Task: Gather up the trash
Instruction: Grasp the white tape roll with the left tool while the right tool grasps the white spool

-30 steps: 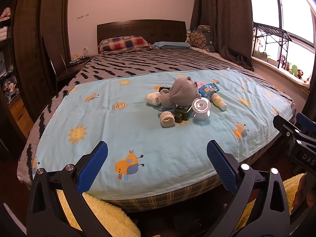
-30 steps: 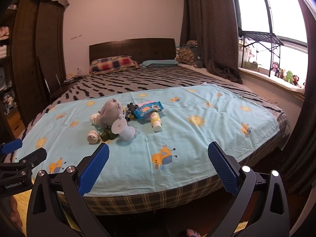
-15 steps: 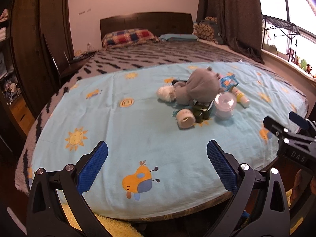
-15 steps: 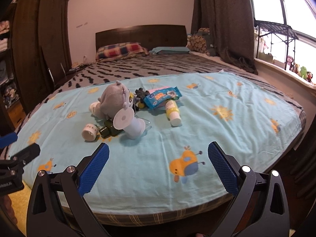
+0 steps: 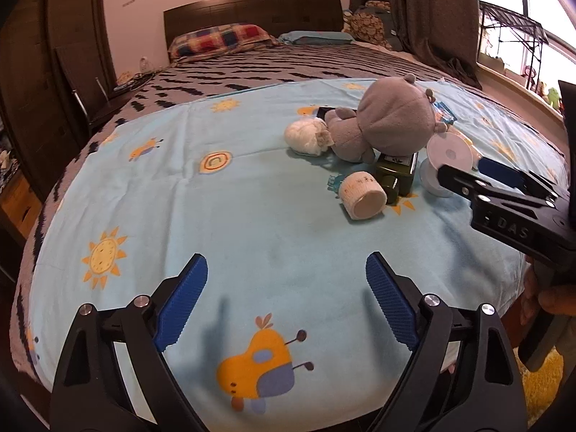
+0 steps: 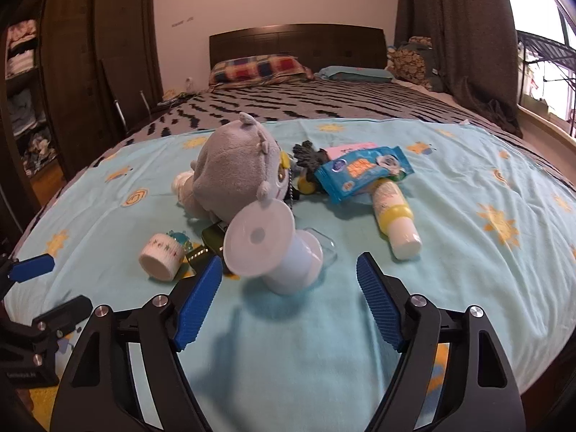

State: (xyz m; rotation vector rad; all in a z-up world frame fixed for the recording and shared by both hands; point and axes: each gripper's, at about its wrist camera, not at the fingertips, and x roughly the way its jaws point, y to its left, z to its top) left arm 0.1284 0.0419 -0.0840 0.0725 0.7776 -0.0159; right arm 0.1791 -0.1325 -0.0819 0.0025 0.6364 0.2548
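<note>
both tongs hang over the near edge of the bed's blue sheet [image 5: 273, 223], each with nothing between its pads. the left tongs [image 5: 286, 302] stand wide apart though their jaws have just been closing a little, and the right tongs [image 6: 289, 298] are the same, a touch narrower. the clutter sits in one heap ahead: for the right tongs, the white funnel-topped cup [image 6: 277, 248] lies just beyond the fingertips, nearly on their centre line, with the small paper cup [image 6: 160, 255] ahead and to the left, and the blue wipes packet [image 6: 361, 172] and a tipped white bottle [image 6: 394, 219] further ahead to the right. for the left tongs the paper cup [image 5: 363, 198] is well ahead and to the right, beside a dark green box [image 5: 396, 176]; the grey plush toy [image 5: 390, 122] lies behind it and looks like a keeper, not trash. the step seems to be the approach to a first pick. it would go best if the right tongs slide in low so the pads straddle the cup's narrow body rather than its flared rim, and close gently, since thin plastic may buckle or roll away on the soft sheet.
</note>
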